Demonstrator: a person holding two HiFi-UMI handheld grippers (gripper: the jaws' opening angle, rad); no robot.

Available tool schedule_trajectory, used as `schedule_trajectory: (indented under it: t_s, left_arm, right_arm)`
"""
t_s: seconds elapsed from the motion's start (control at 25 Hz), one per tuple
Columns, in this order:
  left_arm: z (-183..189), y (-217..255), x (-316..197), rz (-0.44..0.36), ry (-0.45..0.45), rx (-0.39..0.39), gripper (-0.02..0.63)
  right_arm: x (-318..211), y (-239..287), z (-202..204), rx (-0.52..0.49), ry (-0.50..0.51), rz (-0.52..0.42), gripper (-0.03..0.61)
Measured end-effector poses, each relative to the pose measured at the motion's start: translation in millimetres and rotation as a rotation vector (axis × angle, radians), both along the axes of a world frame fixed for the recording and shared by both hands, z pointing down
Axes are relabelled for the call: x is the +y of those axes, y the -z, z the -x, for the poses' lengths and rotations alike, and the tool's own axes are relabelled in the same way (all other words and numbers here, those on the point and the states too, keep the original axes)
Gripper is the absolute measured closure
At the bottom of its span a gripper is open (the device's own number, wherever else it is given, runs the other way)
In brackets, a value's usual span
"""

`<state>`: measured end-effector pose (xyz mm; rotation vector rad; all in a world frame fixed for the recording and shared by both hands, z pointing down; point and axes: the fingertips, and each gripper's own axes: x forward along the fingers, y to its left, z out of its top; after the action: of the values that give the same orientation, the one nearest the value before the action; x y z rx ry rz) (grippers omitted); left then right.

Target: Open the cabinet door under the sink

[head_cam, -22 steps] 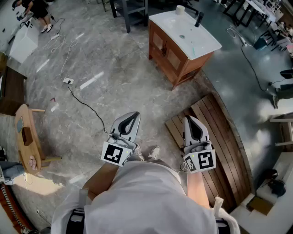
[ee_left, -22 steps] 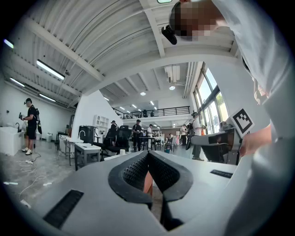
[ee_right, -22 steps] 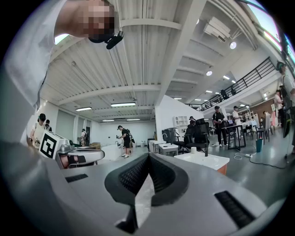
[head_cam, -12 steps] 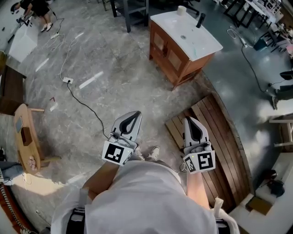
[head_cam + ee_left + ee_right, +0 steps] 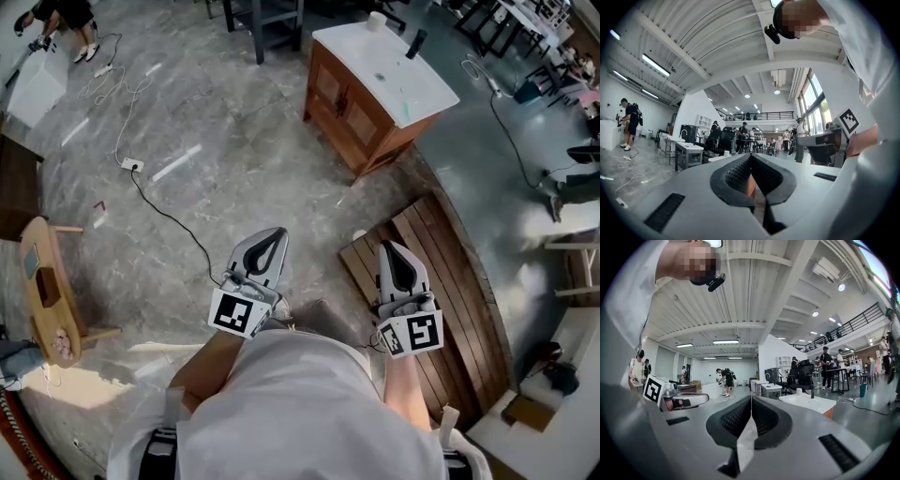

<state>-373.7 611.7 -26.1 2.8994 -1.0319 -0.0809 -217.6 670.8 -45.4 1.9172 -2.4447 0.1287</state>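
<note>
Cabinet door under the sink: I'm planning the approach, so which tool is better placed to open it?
Left, probably. The left tool and right tool are both shut, empty and far off, but the cabinet doors face the left tool's side.

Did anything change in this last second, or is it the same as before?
Little changed. The head view shifted slightly: the power strip and small wooden table drifted left, and the shoe seen earlier between the grippers is gone, so the person seems to be stepping. Nothing was taken or let go. The left gripper and right gripper stay shut and empty. The sink cabinet remains far off, doors closed.
</note>
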Motion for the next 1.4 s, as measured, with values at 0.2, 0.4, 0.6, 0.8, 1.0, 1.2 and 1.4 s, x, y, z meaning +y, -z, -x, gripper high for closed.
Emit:
schedule_trajectory:
  t_s: [0.2, 0.4, 0.6, 0.8, 1.0, 1.2, 1.4]
  left_arm:
    - [15, -16, -21, 0.032, -0.007, 0.006, 0.597]
    - [11, -24, -62, 0.036, 0.014, -0.011, 0.597]
    - [-12, -36, -133, 0.061, 0.047, -0.048, 0.597]
    - [-86, -30, -224, 0.041, 0.044, -0.083, 0.597]
    - [-179, -15, -309, 0.042, 0.049, -0.104, 0.597]
    - [-249, -16, -357, 0.027, 0.032, -0.115, 0.597]
    - [-281, -24, -397, 0.037, 0.034, -0.129, 0.597]
  right_arm:
    - [-24, -9, 14, -0.019, -0.01, 0.014, 0.546]
    - [-76, -17, 6, -0.028, 0.02, 0.01, 0.546]
    - [-163, -24, -22, -0.047, 0.064, 0.003, 0.546]
    - [-261, -21, -83, -0.054, 0.11, 0.004, 0.546]
    - [-344, -19, -167, -0.072, 0.138, 0.019, 0.546]
    - [-398, -30, -209, 0.026, 0.212, 0.013, 0.546]
    - [-434, -54, -226, -0.044, 0.242, 0.058, 0.546]
